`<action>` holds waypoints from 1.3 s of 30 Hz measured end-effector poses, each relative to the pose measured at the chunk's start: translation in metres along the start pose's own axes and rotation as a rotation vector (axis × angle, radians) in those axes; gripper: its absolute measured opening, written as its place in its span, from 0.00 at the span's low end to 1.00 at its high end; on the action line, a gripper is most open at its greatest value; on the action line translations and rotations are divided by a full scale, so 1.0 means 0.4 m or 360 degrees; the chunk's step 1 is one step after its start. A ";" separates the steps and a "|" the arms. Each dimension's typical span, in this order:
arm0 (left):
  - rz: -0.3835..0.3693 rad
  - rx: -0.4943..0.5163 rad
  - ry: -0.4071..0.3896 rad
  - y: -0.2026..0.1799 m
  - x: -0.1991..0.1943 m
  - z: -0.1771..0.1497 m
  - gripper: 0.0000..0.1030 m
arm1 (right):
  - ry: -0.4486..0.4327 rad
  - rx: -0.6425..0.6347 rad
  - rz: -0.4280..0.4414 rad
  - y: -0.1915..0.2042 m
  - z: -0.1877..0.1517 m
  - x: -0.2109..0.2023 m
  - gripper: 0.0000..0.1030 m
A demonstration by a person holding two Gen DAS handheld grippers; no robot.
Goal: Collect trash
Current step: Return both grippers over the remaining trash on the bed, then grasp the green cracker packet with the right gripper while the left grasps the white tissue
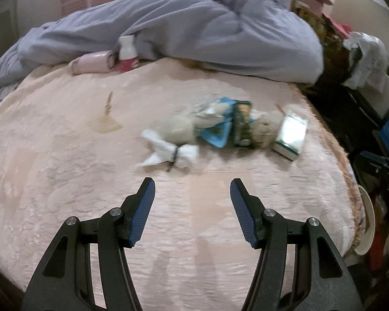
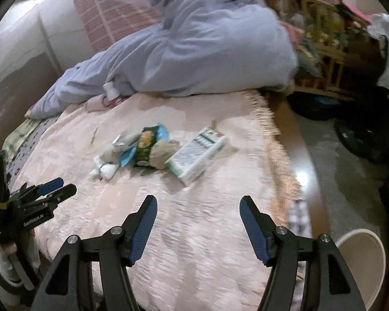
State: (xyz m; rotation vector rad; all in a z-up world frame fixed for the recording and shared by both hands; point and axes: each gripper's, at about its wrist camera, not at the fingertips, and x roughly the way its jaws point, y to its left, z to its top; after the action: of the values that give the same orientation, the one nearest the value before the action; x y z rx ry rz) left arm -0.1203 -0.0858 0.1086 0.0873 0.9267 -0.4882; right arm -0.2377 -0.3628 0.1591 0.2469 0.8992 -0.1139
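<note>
Both grippers hover above a bed covered with a pale pink blanket [image 1: 64, 181], pointing down and forward at a small heap of trash near the middle of the blanket. Left gripper [image 1: 192, 185]: jaws released, blue pads apart, nothing between them, only blanket beneath. Right gripper [image 2: 198, 202]: jaws likewise spread and empty, well short of the heap. The left gripper also shows at the left edge of the right wrist view, held in a hand [image 2: 6, 256]. The trash lies in a loose row. At one end is a crumpled white tissue [image 1: 168, 153] with a dark band around it, touching a wad of greyish paper [image 1: 184, 127]. A blue wrapper [image 1: 217, 134] and a dark green snack packet [image 1: 242, 124] lie against that wad, and another crumpled beige piece [image 1: 264, 129] sits just beyond them. At the far end is a white and green carton [image 2: 198, 153], lying on its side and touching the beige piece. All of it rests on the blanket; neither gripper touches any of it. A rumpled lavender quilt [image 1: 220, 31] is piled across the head of the bed. A white bucket [image 2: 360, 261] stands on the floor beside the bed, near the right gripper. The frames are motion-blurred; fine print on the packets is unreadable.
</note>
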 end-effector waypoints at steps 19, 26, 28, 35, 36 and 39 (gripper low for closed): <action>0.0019 -0.0050 0.0072 0.102 0.110 0.045 0.57 | 0.0120 -0.0250 0.0284 0.193 0.151 0.289 0.62; -0.0036 -0.0126 0.0114 0.130 0.156 0.060 0.57 | 0.0191 -0.0276 0.0269 0.208 0.193 0.408 0.62; -0.0052 -0.0153 0.0116 0.128 0.179 0.069 0.57 | 0.0210 -0.0282 0.0248 0.208 0.199 0.439 0.62; -0.0079 -0.0209 0.0167 0.099 0.281 0.083 0.57 | 0.0240 -0.0235 0.0290 0.199 0.199 0.503 0.49; -0.0092 -0.0229 0.0160 0.100 0.292 0.084 0.57 | 0.0239 -0.0239 0.0294 0.201 0.198 0.509 0.44; -0.0161 -0.0307 0.0160 0.115 0.310 0.082 0.45 | 0.0217 -0.0245 0.0314 0.205 0.195 0.501 0.27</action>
State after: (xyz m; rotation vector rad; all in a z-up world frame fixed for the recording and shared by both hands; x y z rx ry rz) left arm -0.0136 -0.0996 0.0248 -0.1116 1.0762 -0.4891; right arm -0.0381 -0.3028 0.0616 0.2000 1.0087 0.1564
